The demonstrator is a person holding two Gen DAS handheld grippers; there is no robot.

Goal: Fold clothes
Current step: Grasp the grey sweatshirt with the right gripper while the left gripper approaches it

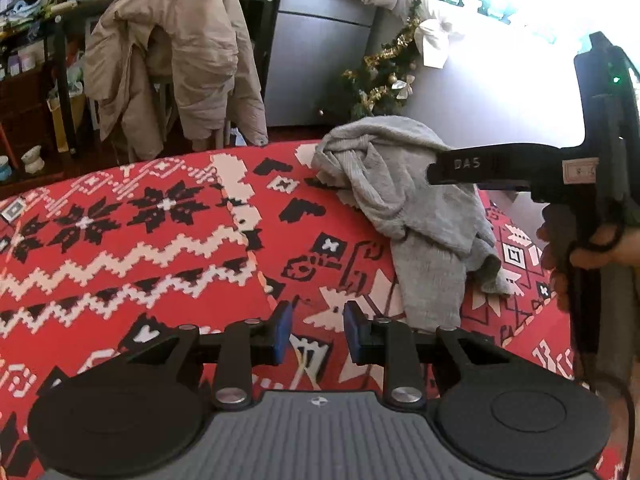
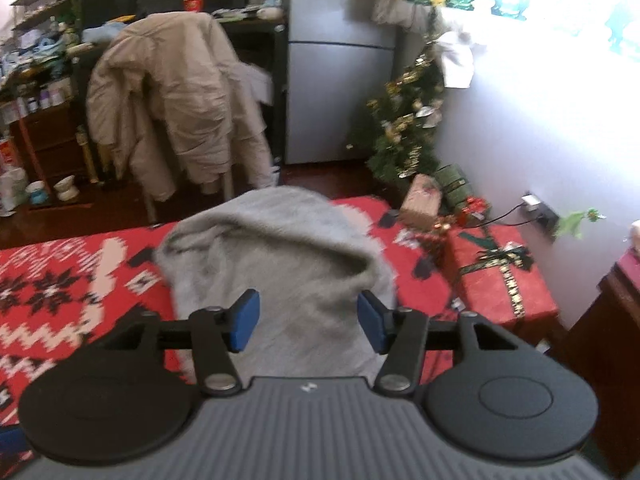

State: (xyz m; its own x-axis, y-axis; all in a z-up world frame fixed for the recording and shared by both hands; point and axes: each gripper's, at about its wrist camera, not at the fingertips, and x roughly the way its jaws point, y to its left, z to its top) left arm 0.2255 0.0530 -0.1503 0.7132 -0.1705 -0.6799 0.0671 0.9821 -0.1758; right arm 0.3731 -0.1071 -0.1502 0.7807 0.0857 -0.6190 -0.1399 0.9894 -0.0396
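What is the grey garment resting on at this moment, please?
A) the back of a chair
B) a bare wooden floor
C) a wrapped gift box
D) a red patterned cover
D: the crumpled grey garment lies in a heap on the red patterned cover with its black and white motifs, ahead of the open right gripper.

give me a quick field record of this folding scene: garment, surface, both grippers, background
garment: grey sweater, crumpled in a heap, not folded
surface: red patterned blanket with black and white motifs
left gripper: open, nothing between its pads, over the blanket beside the sweater
right gripper: open, over the sweater, not gripping it
background: beige jacket draped over a chair, grey fridge, small Christmas tree, red wrapped gift box
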